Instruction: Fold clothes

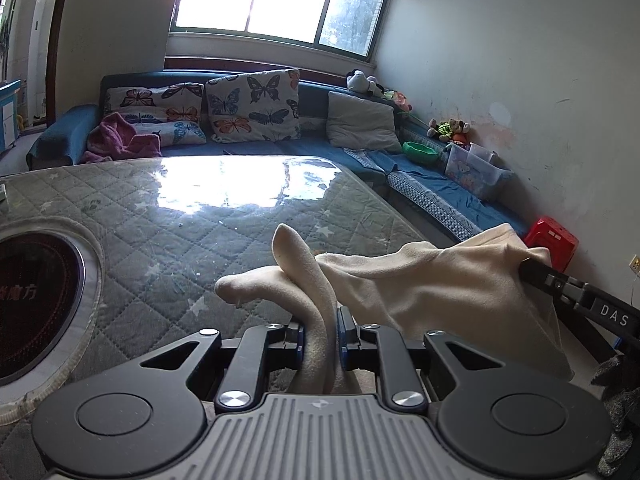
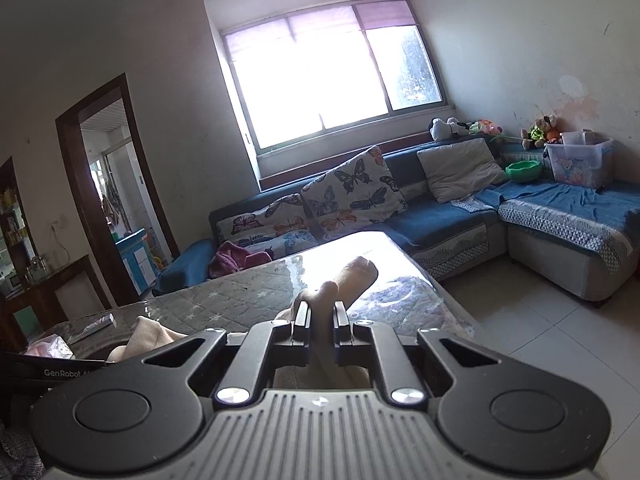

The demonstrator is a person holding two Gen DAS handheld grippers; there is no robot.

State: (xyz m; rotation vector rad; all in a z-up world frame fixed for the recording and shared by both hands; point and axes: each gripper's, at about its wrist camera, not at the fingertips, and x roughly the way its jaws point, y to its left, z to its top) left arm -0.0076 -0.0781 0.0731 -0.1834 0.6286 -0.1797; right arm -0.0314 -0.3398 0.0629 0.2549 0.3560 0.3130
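Cream garment [image 1: 432,292] stretched between both jaws, long axis left-right; left gripper [image 1: 321,330] and right gripper [image 2: 322,316] each clamped on an end, above worktop [image 1: 168,216].

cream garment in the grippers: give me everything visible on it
The cream garment looks like soft, matte knit or fleece, plain, with no print. It is held above the quilted table, stretched between both grippers. The left gripper is shut on a bunched fold, with two rounded lobes poking out past its fingers. The right gripper pinches another fold, and one rounded end sticks up beyond it. Between the two grips the cloth sags in loose wrinkles. What kind of garment it is cannot be told.
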